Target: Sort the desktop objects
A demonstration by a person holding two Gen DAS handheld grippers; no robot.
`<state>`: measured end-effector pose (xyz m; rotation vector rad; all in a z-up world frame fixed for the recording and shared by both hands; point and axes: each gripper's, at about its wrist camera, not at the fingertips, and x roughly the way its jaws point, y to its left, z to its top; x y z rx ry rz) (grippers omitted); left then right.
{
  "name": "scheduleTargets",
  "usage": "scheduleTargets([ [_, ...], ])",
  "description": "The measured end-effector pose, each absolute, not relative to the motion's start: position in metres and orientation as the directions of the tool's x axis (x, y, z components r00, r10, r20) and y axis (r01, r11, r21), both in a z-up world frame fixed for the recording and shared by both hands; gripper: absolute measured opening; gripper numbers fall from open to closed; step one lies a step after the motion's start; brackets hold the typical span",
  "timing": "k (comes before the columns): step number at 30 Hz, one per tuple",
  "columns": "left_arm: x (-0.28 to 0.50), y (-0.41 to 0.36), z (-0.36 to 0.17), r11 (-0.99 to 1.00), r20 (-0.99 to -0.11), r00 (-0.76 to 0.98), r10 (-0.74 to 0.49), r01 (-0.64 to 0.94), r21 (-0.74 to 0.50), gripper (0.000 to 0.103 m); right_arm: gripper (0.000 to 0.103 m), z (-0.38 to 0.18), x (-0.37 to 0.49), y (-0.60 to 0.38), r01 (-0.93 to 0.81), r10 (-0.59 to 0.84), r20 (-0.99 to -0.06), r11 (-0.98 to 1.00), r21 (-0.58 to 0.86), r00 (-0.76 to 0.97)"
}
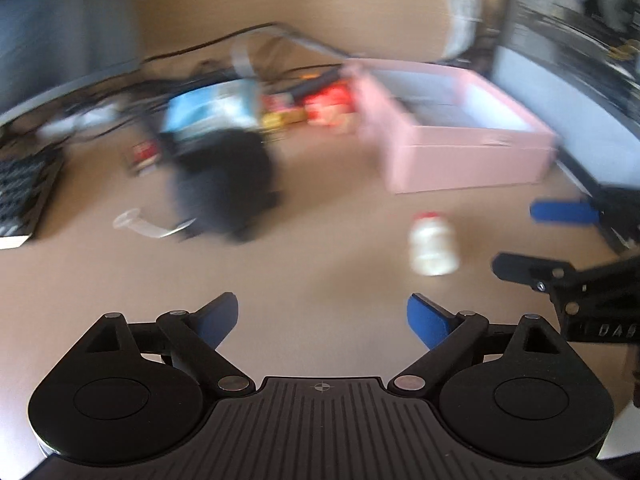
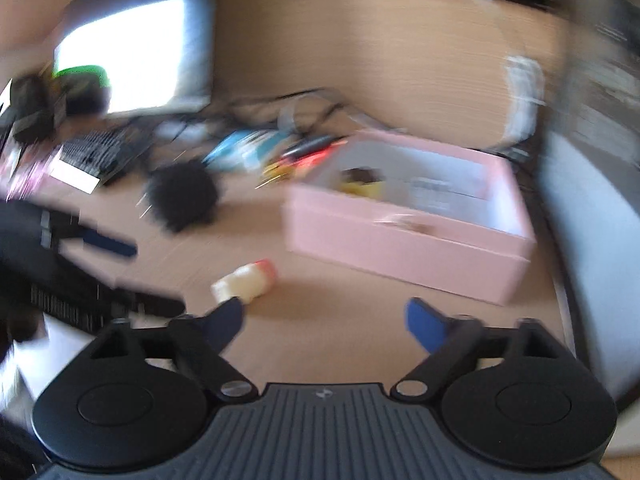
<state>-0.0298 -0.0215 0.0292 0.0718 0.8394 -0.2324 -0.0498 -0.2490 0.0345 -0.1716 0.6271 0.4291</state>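
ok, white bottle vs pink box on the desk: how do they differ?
The white bottle lies on its side on bare desk; the pink box sits flat and open-topped.
The bottle is far smaller than the box.
The bottle is white with a red cap end; the box is pink with a pale inside, already holding a few items too blurred to name.
Both rest on the tan desk, apart, and neither is held.

keyboard (image 1: 24, 192) far left on desk | lit monitor (image 2: 132, 60) behind | cables (image 1: 120, 108) along back edge
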Motion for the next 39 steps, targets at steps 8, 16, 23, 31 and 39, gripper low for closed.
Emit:
scheduleTargets([
  [8,-0.026,0.028,0.032,0.998,-0.743,0.667,-0.062,0.030,-0.056,0.100,0.040,0.012,-0.027,-0.188,-0.565,0.389,-0.665,0.822,-0.061,0.638],
  [16,-0.025,0.043,0.033,0.998,-0.740,0.671,-0.044,0.004,-0.055,0.102,0.047,0.011,-0.018,-0.161,-0.583,0.395,-0.631,0.805,-0.112,0.667],
  [23,-0.025,0.052,0.029,0.997,-0.752,0.657,-0.059,0.005,-0.073,0.103,0.054,0.016,-0.019,-0.178,-0.560,0.392,-0.655,0.826,-0.058,0.646],
  [31,-0.022,0.054,0.026,0.994,-0.760,0.644,-0.092,0.016,-0.106,0.103,0.078,0.027,0.014,-0.200,-0.433,0.328,-0.610,0.901,-0.028,0.722],
  [39,-0.024,0.067,0.030,0.996,-0.750,0.659,-0.054,-0.013,-0.084,0.103,0.078,0.025,0.042,-0.166,-0.479,0.384,-0.592,0.878,-0.003,0.708],
])
